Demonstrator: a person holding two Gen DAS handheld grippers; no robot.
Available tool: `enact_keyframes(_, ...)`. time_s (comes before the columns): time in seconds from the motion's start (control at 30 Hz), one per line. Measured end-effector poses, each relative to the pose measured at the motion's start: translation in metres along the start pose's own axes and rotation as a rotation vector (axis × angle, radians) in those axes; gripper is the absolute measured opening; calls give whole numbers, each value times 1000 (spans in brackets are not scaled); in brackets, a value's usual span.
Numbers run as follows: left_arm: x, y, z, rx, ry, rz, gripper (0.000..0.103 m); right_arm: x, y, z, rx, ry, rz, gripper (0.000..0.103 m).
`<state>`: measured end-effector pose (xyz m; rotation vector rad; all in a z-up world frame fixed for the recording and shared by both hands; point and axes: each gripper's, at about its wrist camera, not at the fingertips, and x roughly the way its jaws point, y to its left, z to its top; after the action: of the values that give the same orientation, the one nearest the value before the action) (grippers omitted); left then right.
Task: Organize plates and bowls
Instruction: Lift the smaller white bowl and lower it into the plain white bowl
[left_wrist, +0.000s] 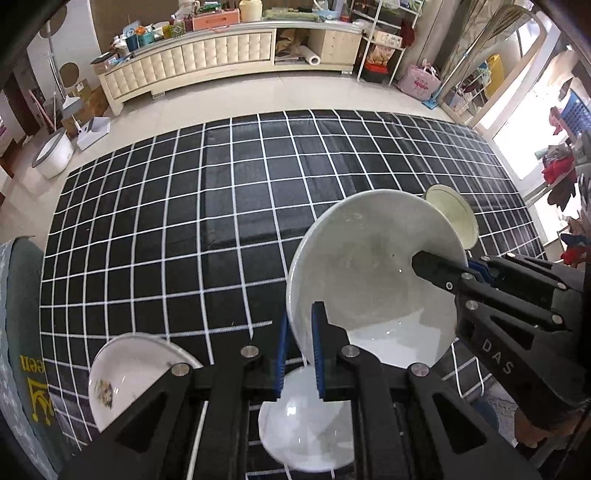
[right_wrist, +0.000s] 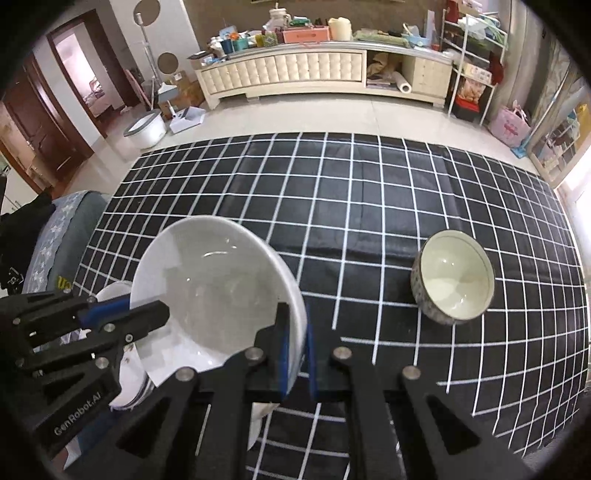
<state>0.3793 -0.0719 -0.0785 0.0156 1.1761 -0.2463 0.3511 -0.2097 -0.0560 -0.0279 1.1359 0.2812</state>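
White large bowl (left_wrist: 373, 280), raised over the checked cloth (left_wrist: 184, 221), was pinched at its rim by our left gripper (left_wrist: 299, 354) and right gripper (right_wrist: 297, 356), so uneven pulling could tilt it onto the bowls (left_wrist: 306, 417) beneath.

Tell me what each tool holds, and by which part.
Both clamp the large white bowl by its rim: left tool on one side, right tool on the opposite.

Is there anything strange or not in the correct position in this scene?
Yes: the large white bowl is tilted, off the cloth, gripped at opposite rims by the left gripper and the right gripper. Nothing looks spilled or broken.
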Motion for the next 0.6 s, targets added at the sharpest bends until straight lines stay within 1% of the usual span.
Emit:
enact_keyframes(0.17,-25,6,-24,-23,-27,-8,11,-14,12,-18,-7,-10,10,11)
enact_keyframes(0.27,-30,9,-40,-37,-34,-9,11,-17,20,-33,-12,-2,5,11)
enact_keyframes(0.47,-30,14,-71,-51,-17,-24,11,-12,29,-59,-3,25,12,11)
enact_keyframes(0.6,-30,16,-94,-45,-4,0,11,-2,34,-72,1,49,34,11)
